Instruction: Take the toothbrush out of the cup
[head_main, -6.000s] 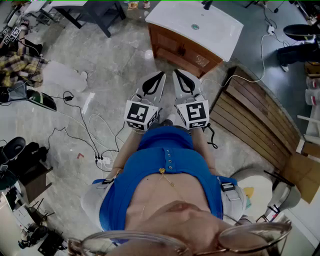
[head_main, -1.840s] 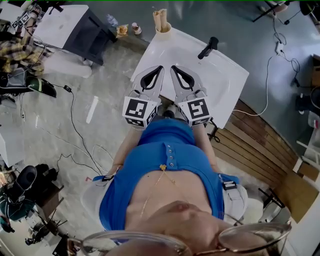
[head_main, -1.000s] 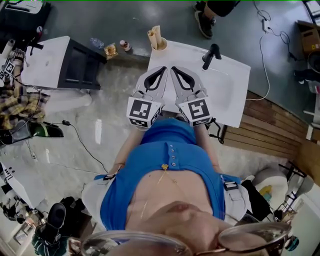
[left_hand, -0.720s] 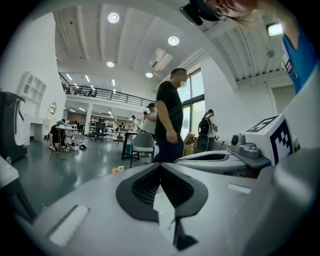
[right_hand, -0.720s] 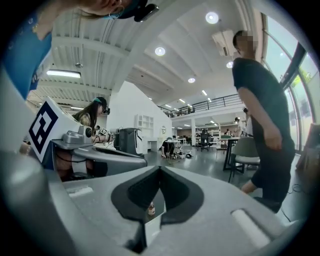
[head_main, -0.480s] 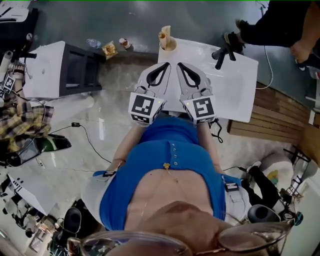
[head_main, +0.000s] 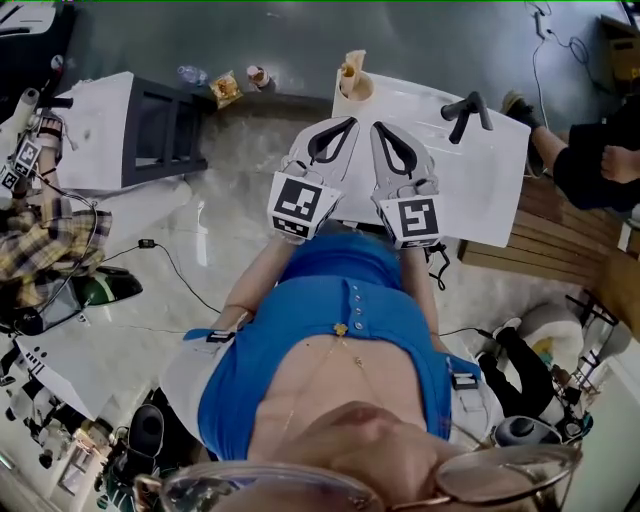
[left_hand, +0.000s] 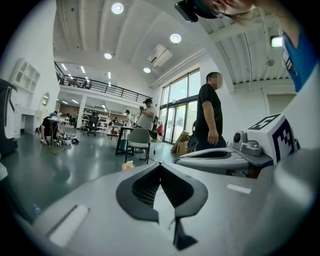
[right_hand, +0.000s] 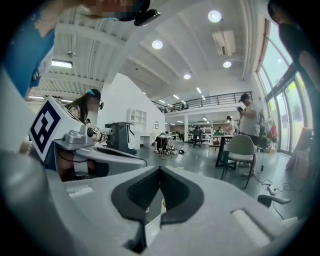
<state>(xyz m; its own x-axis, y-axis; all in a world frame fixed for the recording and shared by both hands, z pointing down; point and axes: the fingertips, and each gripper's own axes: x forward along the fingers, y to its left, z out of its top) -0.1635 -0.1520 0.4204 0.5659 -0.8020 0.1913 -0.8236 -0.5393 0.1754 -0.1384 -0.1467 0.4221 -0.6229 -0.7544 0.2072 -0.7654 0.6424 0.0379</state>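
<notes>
A pale cup (head_main: 356, 86) stands on the far left corner of the white sink top (head_main: 487, 190), with a light-coloured toothbrush (head_main: 352, 63) sticking up out of it. Both grippers are held side by side over the sink's near left part, pointing at the cup and short of it. My left gripper (head_main: 346, 123) is shut and empty; its tips meet in the left gripper view (left_hand: 160, 164). My right gripper (head_main: 380, 126) is shut too, with nothing in it (right_hand: 160, 168). The cup top (left_hand: 128, 165) shows just left of the left jaws.
A black faucet (head_main: 465, 107) stands at the sink's back right. A seated person's legs (head_main: 585, 165) are to the right of the sink. A white table with a dark frame (head_main: 125, 130) is at the left, small bottles (head_main: 225, 88) on the floor, and wooden decking (head_main: 535, 255) at the right.
Both grippers, still shut and side by side, have come forward over the sink toward the cup. The person at the right has shifted and now sits beside the sink.
</notes>
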